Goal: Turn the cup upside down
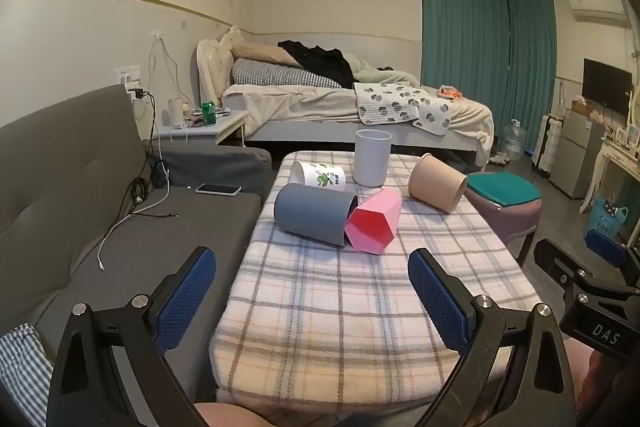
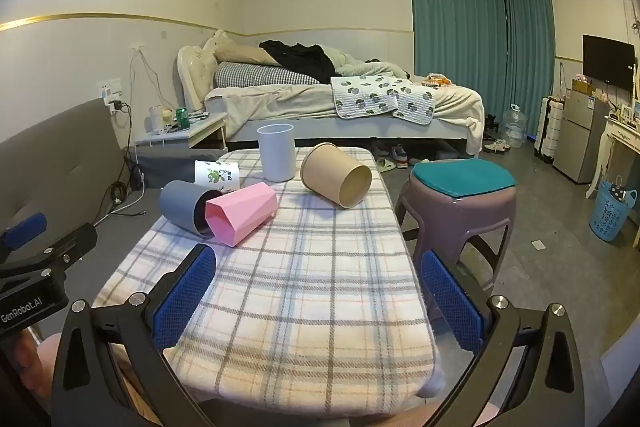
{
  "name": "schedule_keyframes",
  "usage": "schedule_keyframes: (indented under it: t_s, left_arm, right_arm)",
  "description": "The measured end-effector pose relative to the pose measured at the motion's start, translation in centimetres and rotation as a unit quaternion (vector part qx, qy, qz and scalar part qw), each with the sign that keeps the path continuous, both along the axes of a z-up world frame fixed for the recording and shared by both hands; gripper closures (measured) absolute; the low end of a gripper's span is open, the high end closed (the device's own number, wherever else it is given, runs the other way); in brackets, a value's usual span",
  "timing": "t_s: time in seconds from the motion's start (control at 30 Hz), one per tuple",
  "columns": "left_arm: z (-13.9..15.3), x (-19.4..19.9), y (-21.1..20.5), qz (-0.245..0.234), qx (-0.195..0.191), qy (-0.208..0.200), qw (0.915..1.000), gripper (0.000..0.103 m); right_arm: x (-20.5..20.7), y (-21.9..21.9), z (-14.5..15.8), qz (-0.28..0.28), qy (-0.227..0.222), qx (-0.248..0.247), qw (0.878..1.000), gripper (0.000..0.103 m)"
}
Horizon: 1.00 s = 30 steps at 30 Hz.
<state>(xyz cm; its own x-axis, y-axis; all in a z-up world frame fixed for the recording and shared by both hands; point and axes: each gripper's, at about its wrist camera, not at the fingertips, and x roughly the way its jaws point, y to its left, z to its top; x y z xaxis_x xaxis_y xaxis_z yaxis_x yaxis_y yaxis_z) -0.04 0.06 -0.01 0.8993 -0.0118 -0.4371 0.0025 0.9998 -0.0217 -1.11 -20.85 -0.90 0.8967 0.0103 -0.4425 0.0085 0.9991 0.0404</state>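
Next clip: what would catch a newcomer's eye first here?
Five cups clustered on the plaid-covered table: the pink cup and grey cup lie tipped mouth to mouth at the left, the tan cup on its side at right, the white cup upright behind. Both grippers hang open, empty, at the near edge.

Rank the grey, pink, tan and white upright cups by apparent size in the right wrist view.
1. Tan round cup lying on its side
2. Pink hexagonal cup, about equal to the grey round cup; both lie nearer the camera, so unsure
3. White upright cup, farthest away
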Motion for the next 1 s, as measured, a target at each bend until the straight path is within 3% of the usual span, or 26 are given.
schedule_keyframes:
  t_s: [1.0]
  left_arm:
    - [0.03,-0.05,0.07,0.000,-0.003,0.008,1.0000,0.003]
  right_arm:
    - [0.00,-0.03,-0.03,-0.001,-0.003,-0.001,1.000,0.000]
